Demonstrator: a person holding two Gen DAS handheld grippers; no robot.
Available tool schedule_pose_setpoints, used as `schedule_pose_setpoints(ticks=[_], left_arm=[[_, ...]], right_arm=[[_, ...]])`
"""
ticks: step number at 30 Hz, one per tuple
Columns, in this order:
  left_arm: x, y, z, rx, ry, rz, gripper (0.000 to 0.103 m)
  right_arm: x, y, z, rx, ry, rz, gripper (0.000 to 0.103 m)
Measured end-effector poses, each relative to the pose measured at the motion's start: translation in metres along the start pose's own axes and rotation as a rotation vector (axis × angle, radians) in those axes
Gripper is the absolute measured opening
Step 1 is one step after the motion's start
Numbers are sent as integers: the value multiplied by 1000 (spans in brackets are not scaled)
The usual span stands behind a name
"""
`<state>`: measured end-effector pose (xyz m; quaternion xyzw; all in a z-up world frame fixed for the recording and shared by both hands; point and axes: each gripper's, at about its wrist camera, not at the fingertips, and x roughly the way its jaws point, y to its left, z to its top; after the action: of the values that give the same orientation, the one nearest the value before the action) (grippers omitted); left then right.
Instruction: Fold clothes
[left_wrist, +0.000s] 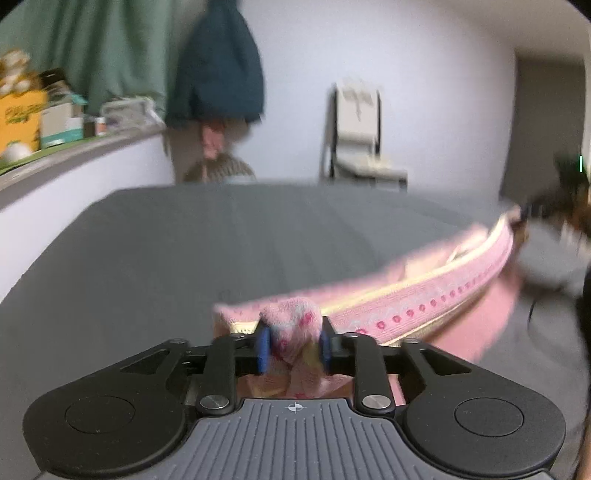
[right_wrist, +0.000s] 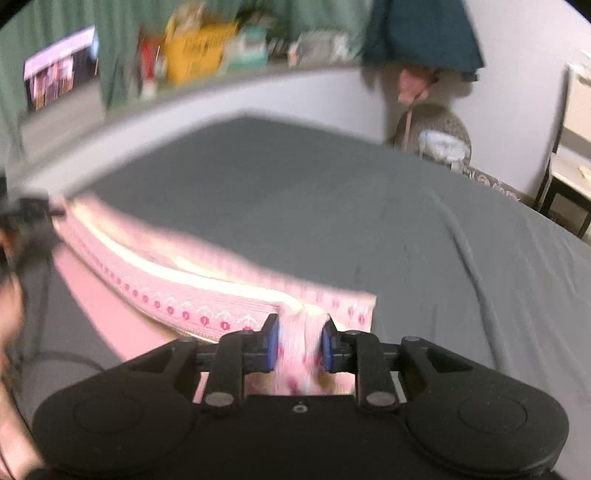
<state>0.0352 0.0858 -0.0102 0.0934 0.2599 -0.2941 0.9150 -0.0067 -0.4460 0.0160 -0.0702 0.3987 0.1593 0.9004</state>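
Pink garment (left_wrist: 424, 299) strung taut above grey bed (left_wrist: 184, 251), clear of sheet, likely for an even fold. Left gripper (left_wrist: 293, 341) clenched on one bunched end; right gripper (right_wrist: 299, 345) clenched on other. Both views blurred.

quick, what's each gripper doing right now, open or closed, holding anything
Left gripper: closed on one end of the pink garment.
Right gripper: closed on the garment's other end.
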Motion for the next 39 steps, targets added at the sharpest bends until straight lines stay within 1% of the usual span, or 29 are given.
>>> schedule_pose_setpoints(ticks=[1,2,3,4,5,7,8,11,12,15,19,20,21,23,24,25,26,28,30,31,33,34,36,39], left_arm=[[0,-6,-2,37,28,16,39],[0,-13,-4,73,55,31,57],[-2,-18,-6,116,64,50,67],[-5,-22,-9,161,65,71,85],[-9,-26,-12,207,66,92,89],[-15,-34,-17,306,74,92,90],[-18,-43,-20,380,94,100,90],[-19,-68,-30,632,156,144,90],[-18,-76,-34,714,171,163,90],[-9,-103,-36,898,177,207,90],[-6,-119,-40,1076,185,209,89],[-5,-122,-42,1117,195,197,86],[-4,-124,-45,1157,206,183,78],[0,-123,-47,1193,252,160,40],[0,-120,-44,1184,264,147,32],[0,-117,-40,1166,271,134,25],[-1,-113,-37,1149,279,120,21],[-1,-106,-29,1114,293,94,19],[-6,-99,-18,1121,255,123,18],[-8,-96,-13,1112,230,141,18],[-15,-91,-1,1065,182,181,18],[-17,-89,-1,1049,177,181,18],[-19,-87,-3,1010,191,156,18],[-19,-84,-5,918,229,101,18]], right_arm=[[3,11,-3,-62,38,-22,29],[6,22,-5,-125,78,-50,34],[9,34,-7,-194,112,-83,36],[11,47,-10,-281,134,-120,42],[12,59,-13,-369,148,-158,50],[14,82,-20,-546,172,-229,56],[14,92,-24,-631,174,-258,57],[15,114,-33,-815,159,-281,58],[18,120,-35,-861,160,-283,58],[33,133,-42,-973,195,-314,57],[50,144,-49,-1082,249,-339,51],[53,146,-50,-1100,260,-340,48],[56,146,-53,-1116,269,-343,46],[62,145,-57,-1135,281,-349,34],[64,144,-57,-1136,288,-348,28],[66,142,-56,-1129,291,-343,17],[65,141,-53,-1117,292,-335,12],[61,138,-47,-1105,279,-335,11],[54,132,-37,-1104,232,-368,11],[46,128,-28,-1084,195,-389,11],[31,122,-16,-1024,137,-405,11],[25,119,-12,-1007,130,-401,11],[23,118,-16,-1021,184,-344,11],[37,121,-36,-1098,302,-244,11]])
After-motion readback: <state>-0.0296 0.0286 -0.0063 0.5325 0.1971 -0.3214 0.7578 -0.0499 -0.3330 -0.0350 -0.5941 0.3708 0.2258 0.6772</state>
